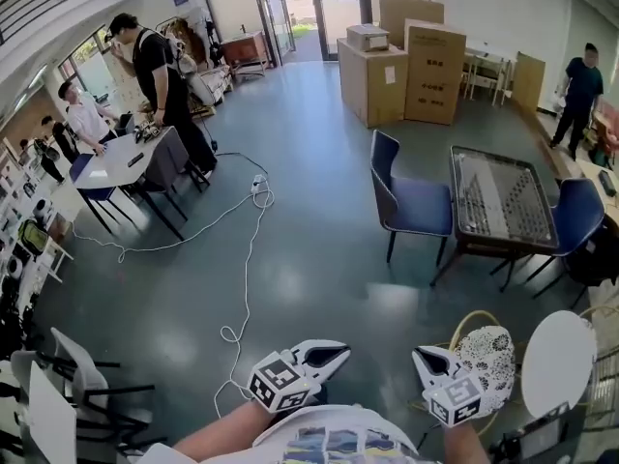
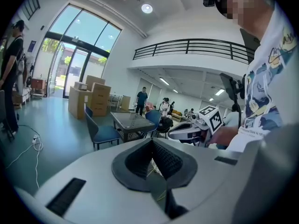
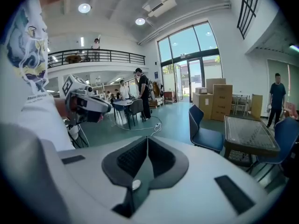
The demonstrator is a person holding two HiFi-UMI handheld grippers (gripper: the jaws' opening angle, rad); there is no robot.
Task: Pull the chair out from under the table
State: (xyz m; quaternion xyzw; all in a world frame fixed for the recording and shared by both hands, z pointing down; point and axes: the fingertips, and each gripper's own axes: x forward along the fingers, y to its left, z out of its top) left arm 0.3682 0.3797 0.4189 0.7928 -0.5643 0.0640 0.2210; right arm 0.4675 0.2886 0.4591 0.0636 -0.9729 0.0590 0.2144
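Floor (image 1: 290, 259), glossy and grey-green, stretches between my fingers and the blue padded chair with thin dark legs (image 1: 418, 208). The chair stands well apart from me, ahead and a little to the right. Its seat is tucked against the left edge of the dark-framed table with a shiny gridded top (image 1: 503, 196), and its curved back is turned toward the open room. A second blue chair (image 1: 578, 216) sits at the table's far side.

I hold both tools low in front of my body, side by side. They point forward and tip slightly down, with their noses angled a little toward each other. My bare forearm (image 1: 218, 438) shows behind the left one. My left gripper (image 2: 152, 143) has its two fingers pressed together, closed only on themselves. My right gripper (image 3: 146, 139) is closed the same way and holds nothing.

Each tool is a smooth white plastic shell carrying a cube of black-and-white square markers. The pads inside are dark, ribbed wedges that meet in a narrow V at the tip.
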